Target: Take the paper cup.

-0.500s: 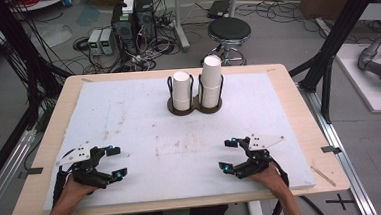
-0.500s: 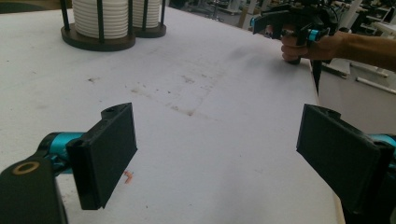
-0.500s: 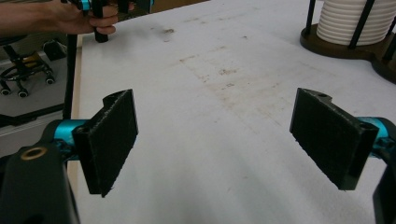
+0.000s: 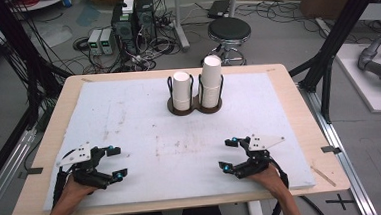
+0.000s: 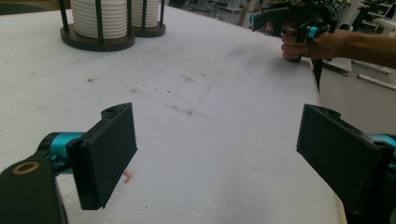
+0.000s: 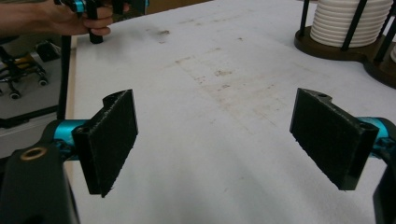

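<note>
A: Nearest to us, we have our left gripper (image 4: 113, 163) low over the front-left corner of the white pad (image 4: 144, 120), jaws spread wide with nothing between them. In the left gripper view there is bare pad between the two black jaws.

B: And our right gripper (image 4: 230, 155) mirrors it at the front-right corner, jaws just as wide apart and empty. We would say we hold both back here, well apart from each other, so the middle of the pad is free and either hand can go forward.

A: The pad itself is stained in its middle, and it covers most of the wooden table (image 4: 299, 121).

B: Farther off, by the far edge, stands the dark double holder (image 4: 194, 107). Its left stack of white cups (image 4: 182, 90) is lower than the right stack of white cups (image 4: 212, 81). The thin black rods around each keep the stacks upright.

A: So the cups are well away from both grippers. We judge the reach toward them is not yet begun, and the wide jaws suit taking a cup by its sides.
</note>
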A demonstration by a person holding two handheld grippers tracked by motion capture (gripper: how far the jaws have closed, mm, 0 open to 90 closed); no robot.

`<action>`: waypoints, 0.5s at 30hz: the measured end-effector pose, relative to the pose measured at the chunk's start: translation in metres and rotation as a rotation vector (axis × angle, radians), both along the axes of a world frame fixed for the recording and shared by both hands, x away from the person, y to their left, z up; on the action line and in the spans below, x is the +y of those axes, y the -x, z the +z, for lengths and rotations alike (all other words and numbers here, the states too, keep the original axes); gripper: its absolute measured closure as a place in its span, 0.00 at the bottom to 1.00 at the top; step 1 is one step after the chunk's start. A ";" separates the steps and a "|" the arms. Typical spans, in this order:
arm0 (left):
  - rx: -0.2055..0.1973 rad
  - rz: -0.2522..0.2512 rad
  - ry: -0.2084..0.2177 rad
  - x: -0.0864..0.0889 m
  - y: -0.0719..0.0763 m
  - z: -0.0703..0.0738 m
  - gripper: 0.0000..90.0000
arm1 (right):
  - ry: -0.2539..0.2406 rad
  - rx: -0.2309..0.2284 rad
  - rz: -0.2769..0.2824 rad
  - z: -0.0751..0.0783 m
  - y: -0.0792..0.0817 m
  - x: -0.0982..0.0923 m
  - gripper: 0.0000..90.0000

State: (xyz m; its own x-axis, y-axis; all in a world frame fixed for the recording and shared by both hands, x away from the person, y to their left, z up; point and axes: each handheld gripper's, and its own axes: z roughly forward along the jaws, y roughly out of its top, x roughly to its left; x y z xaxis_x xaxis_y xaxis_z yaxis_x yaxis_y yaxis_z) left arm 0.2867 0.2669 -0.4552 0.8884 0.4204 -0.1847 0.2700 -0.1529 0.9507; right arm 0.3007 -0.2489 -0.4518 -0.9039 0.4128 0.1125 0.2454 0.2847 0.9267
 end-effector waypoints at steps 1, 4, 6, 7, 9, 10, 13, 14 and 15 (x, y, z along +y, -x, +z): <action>-0.001 -0.001 0.000 0.000 0.000 0.000 0.13 | 0.009 -0.007 -0.011 0.000 0.001 0.001 0.17; -0.002 -0.002 0.000 0.000 0.000 0.000 0.13 | 0.044 -0.032 -0.064 0.001 0.003 0.004 0.17; 0.000 -0.001 0.001 0.000 0.000 0.000 0.13 | 0.048 -0.031 -0.071 0.001 0.003 0.005 0.17; 0.002 -0.001 0.004 0.000 0.000 0.000 0.13 | 0.046 -0.027 -0.073 0.001 0.003 0.004 0.17; 0.002 -0.001 0.003 0.000 -0.001 0.000 0.13 | 0.038 -0.016 -0.076 0.003 0.002 0.003 0.17; 0.002 0.000 0.003 0.000 0.000 0.000 0.13 | 0.022 -0.005 -0.074 0.006 0.002 0.001 0.17; 0.005 0.002 0.003 0.000 -0.001 0.000 0.13 | -0.012 -0.019 -0.065 0.019 0.003 -0.002 0.17; 0.006 0.002 0.005 0.000 -0.001 0.000 0.13 | -0.014 -0.019 -0.057 0.029 0.004 -0.003 0.17; 0.008 0.004 0.007 0.000 -0.001 0.000 0.13 | -0.014 -0.019 -0.057 0.029 0.004 -0.003 0.17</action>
